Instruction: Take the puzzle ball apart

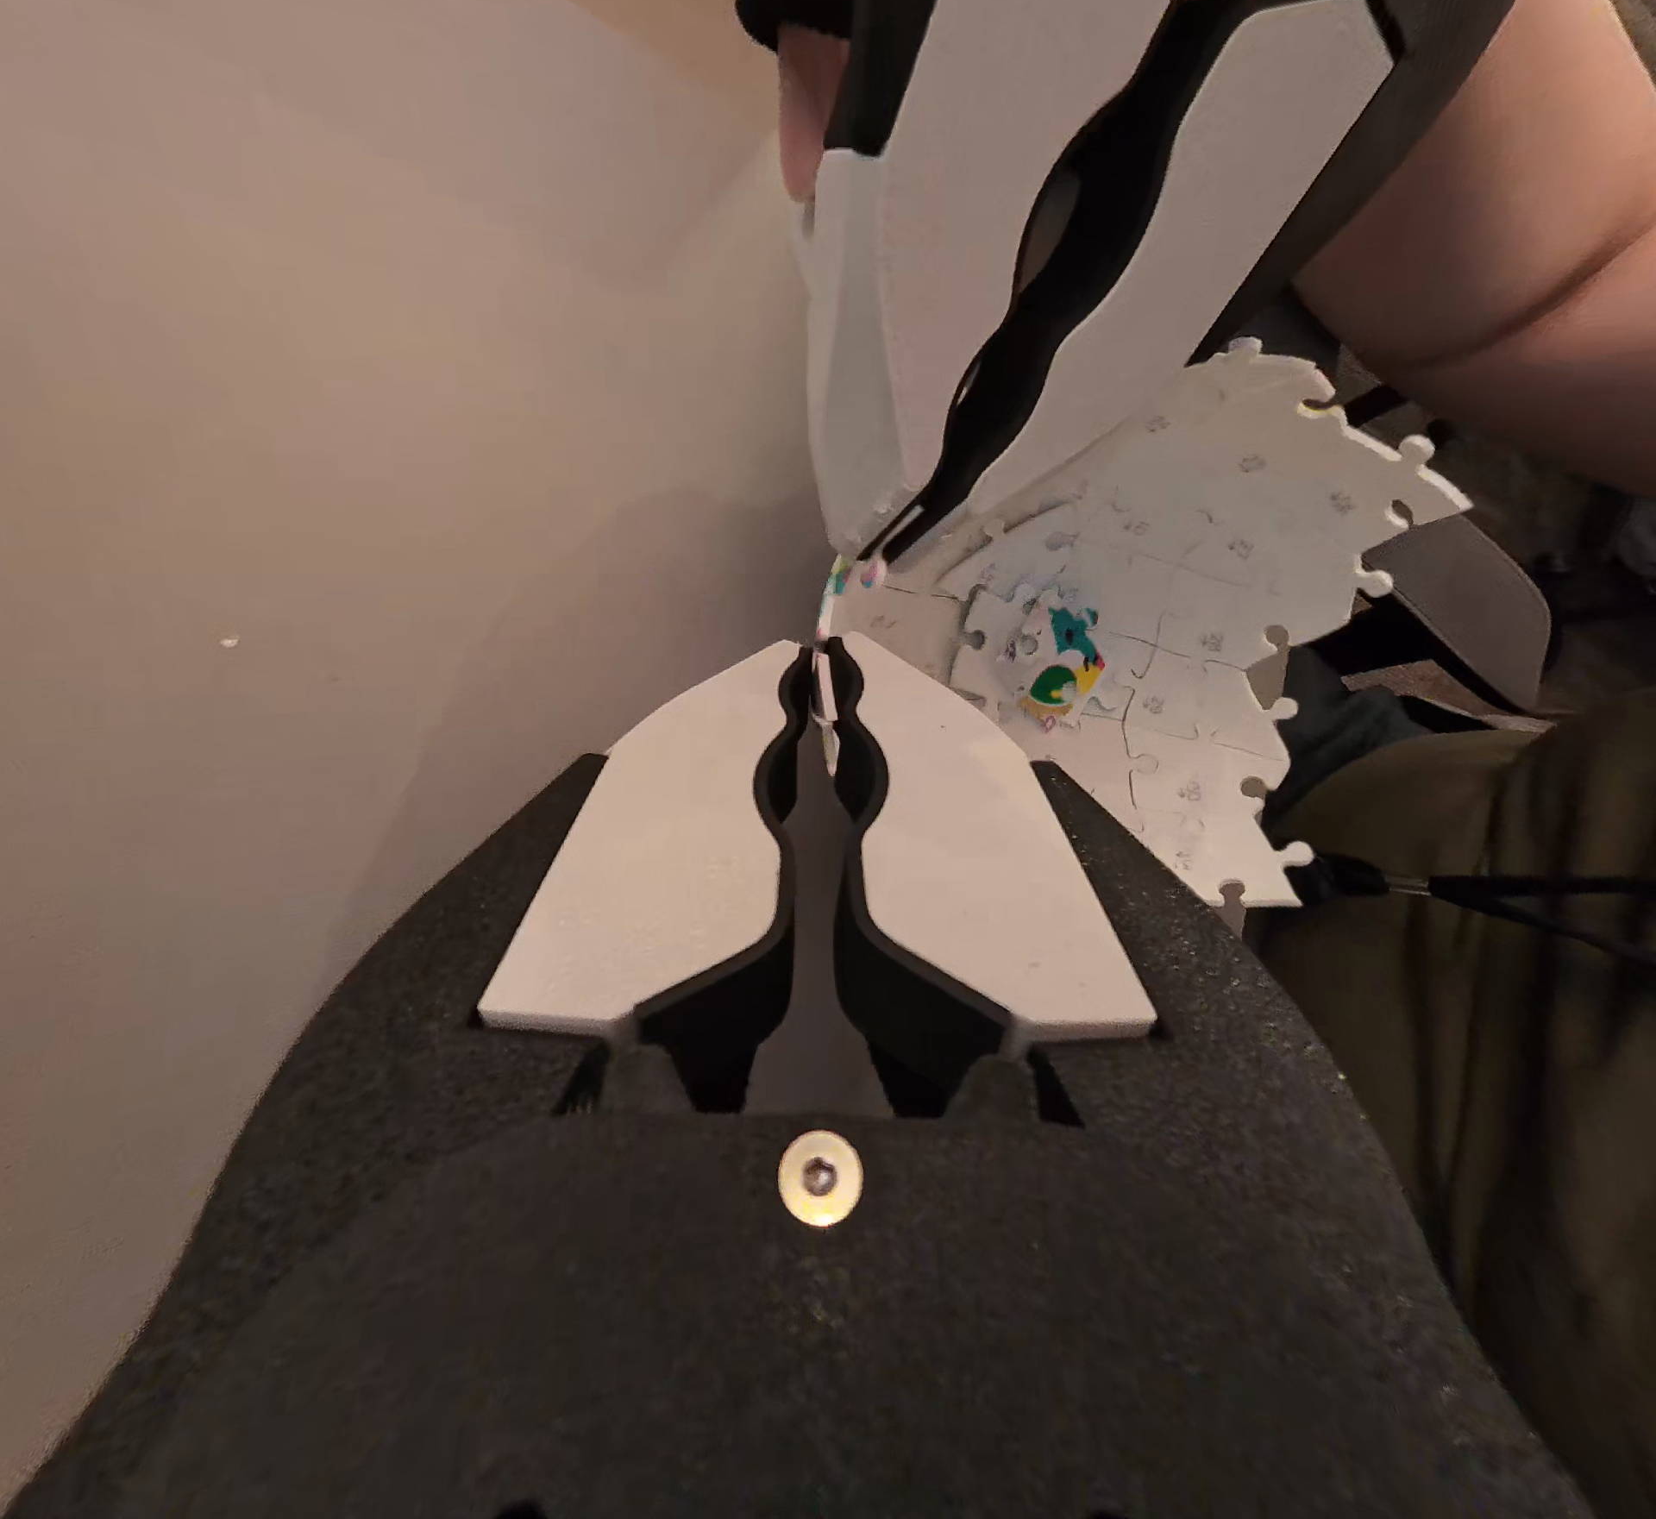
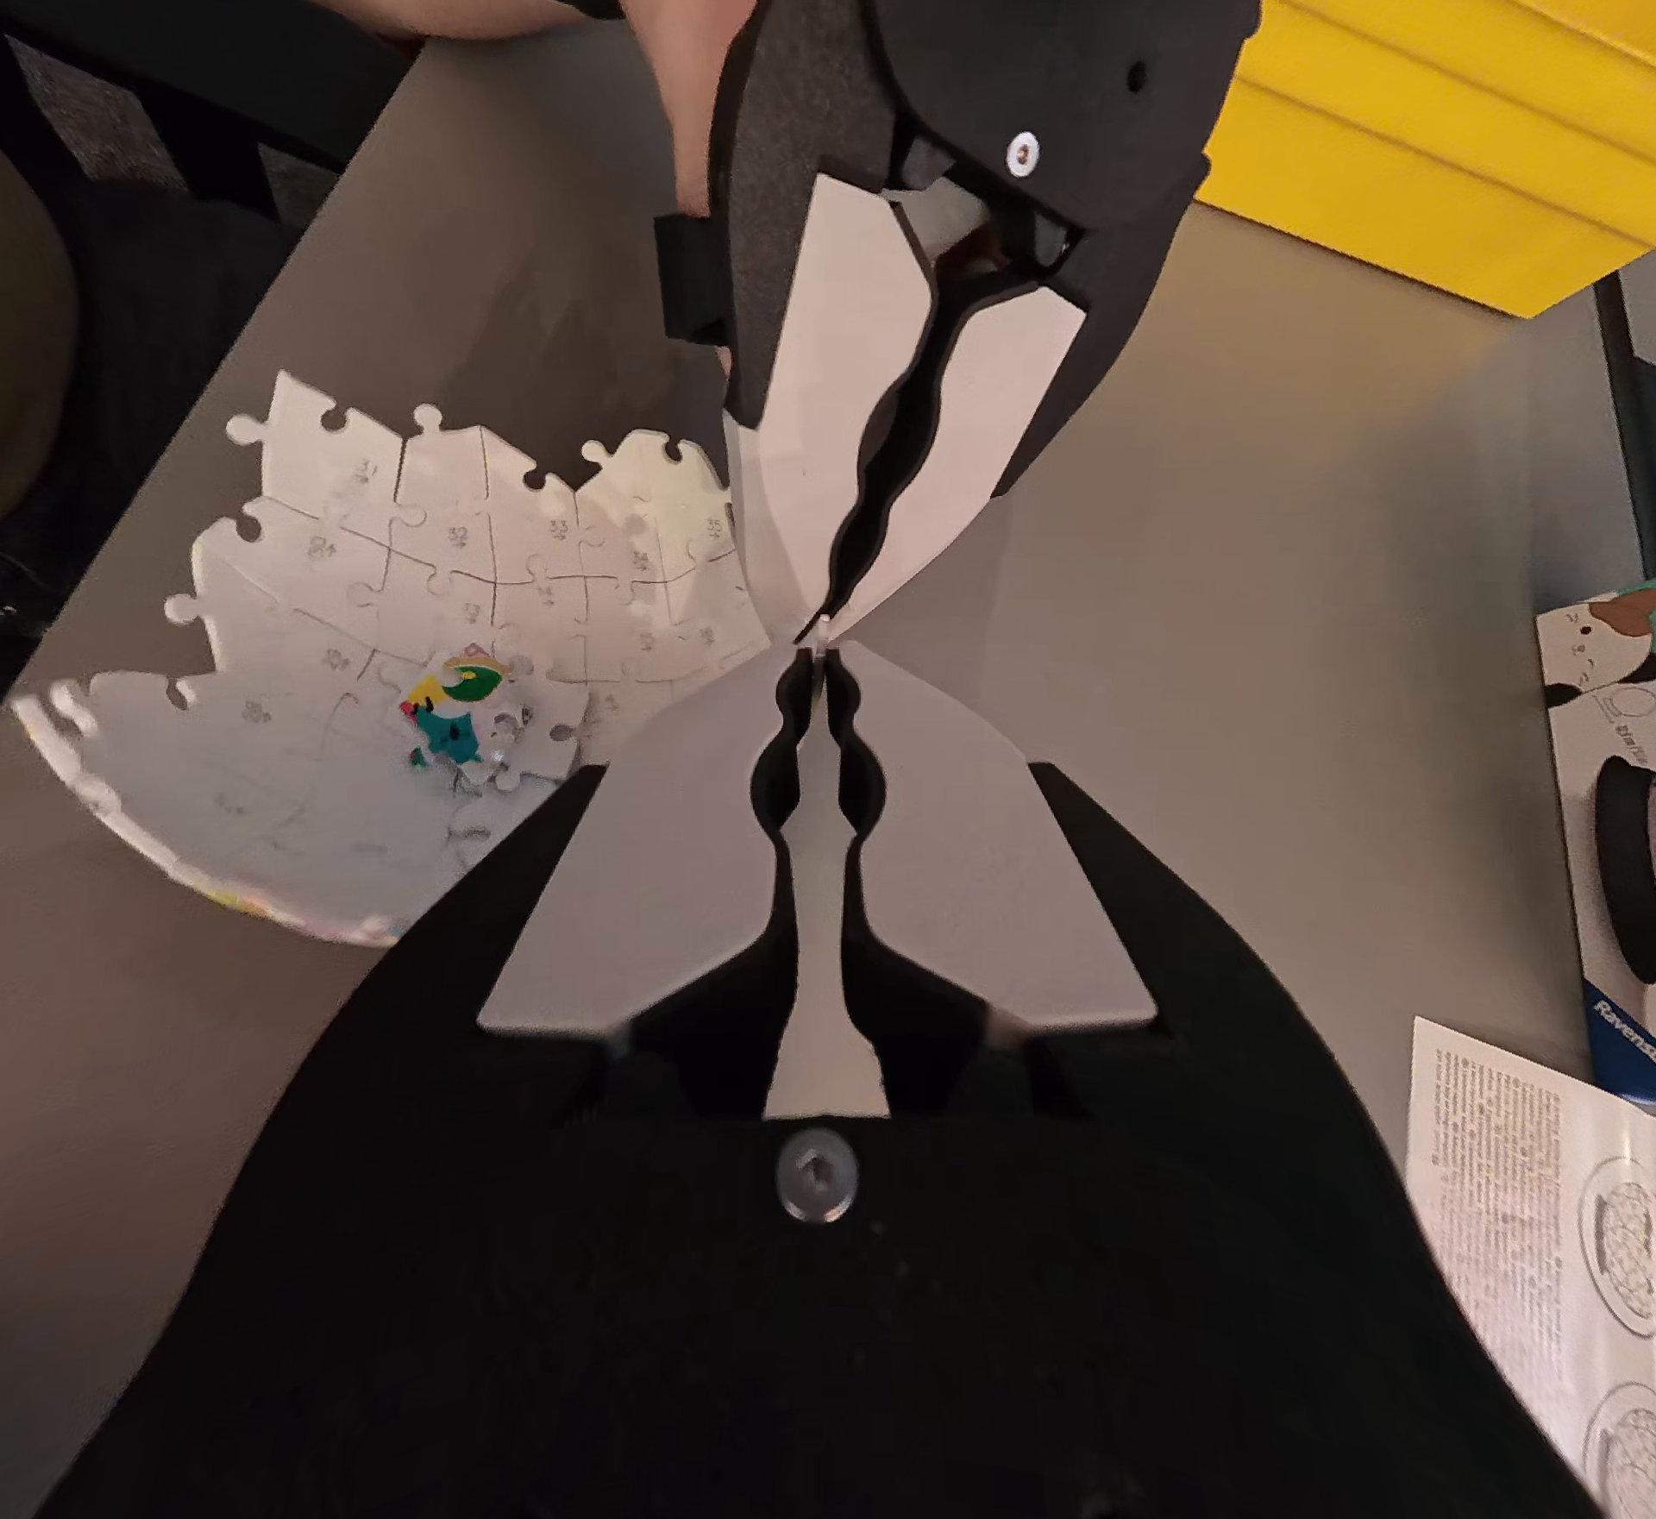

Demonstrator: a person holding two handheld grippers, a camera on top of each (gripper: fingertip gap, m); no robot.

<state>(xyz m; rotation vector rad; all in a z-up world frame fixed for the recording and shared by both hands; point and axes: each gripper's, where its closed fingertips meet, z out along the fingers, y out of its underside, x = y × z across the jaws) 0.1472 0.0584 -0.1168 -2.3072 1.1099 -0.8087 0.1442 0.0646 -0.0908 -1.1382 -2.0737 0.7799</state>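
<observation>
The puzzle ball is a half-open bowl-shaped shell (image 1: 1192, 580) of joined white pieces with a jagged rim, held above the grey table (image 2: 1254, 580). It also shows in the right wrist view (image 2: 376, 580). A loose coloured piece (image 2: 457, 714) lies in its bottom. My left gripper (image 1: 820, 651) is shut on the shell's rim edge. My right gripper (image 2: 817, 660) is shut on the same rim right beside it, tips almost touching. Each gripper shows in the other's view, the right one (image 1: 883, 548) and the left one (image 2: 829, 620). I cannot tell whether they pinch one piece or two neighbours.
A yellow bin (image 2: 1434, 87) stands at the table's far right. The puzzle box (image 2: 1604, 804) and a printed leaflet (image 2: 1523, 1252) lie at the right edge. A plain wall (image 1: 358, 401) is left of the grippers. A person's arm (image 1: 1479, 266) and a dark chair (image 1: 1452, 607) are near. Less than 4 cm separates the two grippers' tips.
</observation>
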